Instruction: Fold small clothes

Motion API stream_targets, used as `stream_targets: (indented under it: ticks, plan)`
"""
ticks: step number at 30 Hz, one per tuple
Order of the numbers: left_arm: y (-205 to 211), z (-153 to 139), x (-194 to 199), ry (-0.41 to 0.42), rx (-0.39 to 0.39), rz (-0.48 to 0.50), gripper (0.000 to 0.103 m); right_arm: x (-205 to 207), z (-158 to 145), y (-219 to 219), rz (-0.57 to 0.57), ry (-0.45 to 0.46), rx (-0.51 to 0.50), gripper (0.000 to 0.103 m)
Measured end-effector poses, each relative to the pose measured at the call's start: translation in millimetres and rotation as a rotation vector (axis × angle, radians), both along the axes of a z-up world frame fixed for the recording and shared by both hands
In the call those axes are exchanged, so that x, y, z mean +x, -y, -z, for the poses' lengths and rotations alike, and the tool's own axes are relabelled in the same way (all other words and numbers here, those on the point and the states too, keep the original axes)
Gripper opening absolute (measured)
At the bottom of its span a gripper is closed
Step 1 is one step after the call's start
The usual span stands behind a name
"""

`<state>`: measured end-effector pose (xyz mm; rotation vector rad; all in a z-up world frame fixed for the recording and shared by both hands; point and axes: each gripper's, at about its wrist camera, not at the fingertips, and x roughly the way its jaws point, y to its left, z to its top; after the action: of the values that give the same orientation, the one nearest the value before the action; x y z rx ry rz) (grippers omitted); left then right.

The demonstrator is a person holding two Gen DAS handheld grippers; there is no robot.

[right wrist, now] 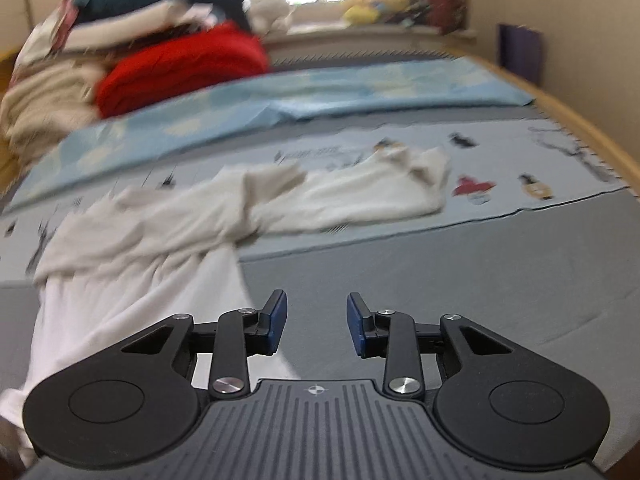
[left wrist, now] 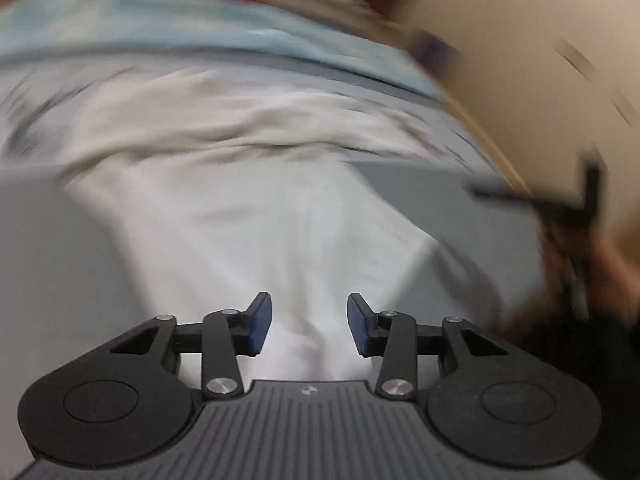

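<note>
garment: white-and-cream garment [right wrist: 168, 236] is lying crumpled across the bed [right wrist: 440, 300] | handling: looking light, limp, likely sagging; best pinching a hem or corner | left gripper [left wrist: 309, 322]: fingers gaping apart, holding nothing, hovering over white cloth | right gripper [right wrist: 317, 322]: fingers spread, empty, beside its edge
</note>
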<state>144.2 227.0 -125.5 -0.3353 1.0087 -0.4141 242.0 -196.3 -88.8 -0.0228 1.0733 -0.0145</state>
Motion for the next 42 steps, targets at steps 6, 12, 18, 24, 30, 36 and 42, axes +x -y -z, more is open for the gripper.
stream_targets:
  ticks: [6, 12, 18, 24, 30, 36, 42]
  plan:
    - [-35.5, 32.7, 33.9, -0.224, 0.093, -0.235, 0.045, 19.9, 42.3, -27.6, -0.052, -0.177, 0.001, 0.041]
    - [-26.3, 55.4, 42.3, -0.347, 0.184, -0.207, 0.049, 38.5, 92.2, -40.6, -0.023, -0.334, -0.050, 0.043]
    - [-16.5, 70.7, 54.7, -0.426, 0.239, -0.227, 0.048, 39.6, 123.6, -53.6, -0.105, -0.413, -0.130, 0.040]
    - [2.5, 65.1, 59.0, -0.327, 0.370, -0.212, 0.004, 34.5, 104.4, -39.2, -0.129, -0.362, -0.145, 0.004]
    - [45.5, 50.4, 71.6, -0.197, 0.336, -0.143, 0.003, 10.3, 73.1, 44.3, -0.018, -0.405, -0.180, 0.003]
    - [88.4, 43.8, 63.7, -0.156, 0.340, 0.008, 0.003, -38.2, 56.7, 96.6, -0.021, -0.536, -0.199, 0.003]
    - [49.3, 47.9, 42.5, -0.267, 0.564, -0.030, 0.003, -47.8, 46.7, 87.2, -0.116, -0.515, -0.137, 0.011]
